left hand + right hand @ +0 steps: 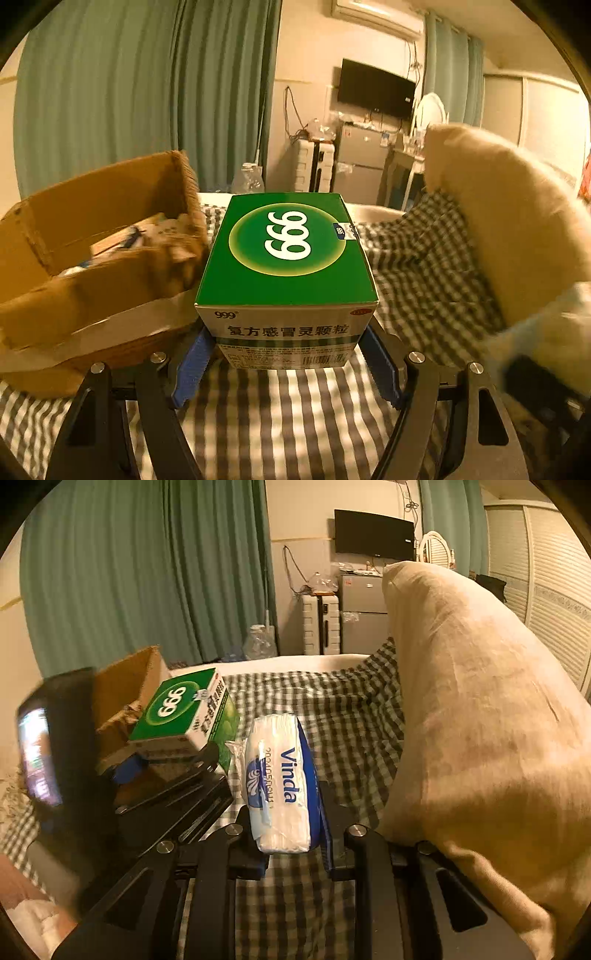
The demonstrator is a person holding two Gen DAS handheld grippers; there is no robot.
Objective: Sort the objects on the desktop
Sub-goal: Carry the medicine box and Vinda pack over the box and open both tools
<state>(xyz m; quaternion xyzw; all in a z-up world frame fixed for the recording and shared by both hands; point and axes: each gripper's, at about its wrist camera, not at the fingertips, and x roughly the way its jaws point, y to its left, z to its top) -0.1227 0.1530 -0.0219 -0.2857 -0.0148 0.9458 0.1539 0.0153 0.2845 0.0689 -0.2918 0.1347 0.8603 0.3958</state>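
One green 999 medicine box (pixel 286 254), one Vinda tissue pack (pixel 280 779), one open cardboard box (pixel 99 236) holding several blurred items, one beige pillow (pixel 480 709), one checked cloth (pixel 417 266), two grippers, left gripper (pixel 286 365), right gripper (pixel 293 853).

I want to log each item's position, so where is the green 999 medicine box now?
The green 999 medicine box is clamped in the left gripper, just right of the open brown cardboard box above the checked cloth.
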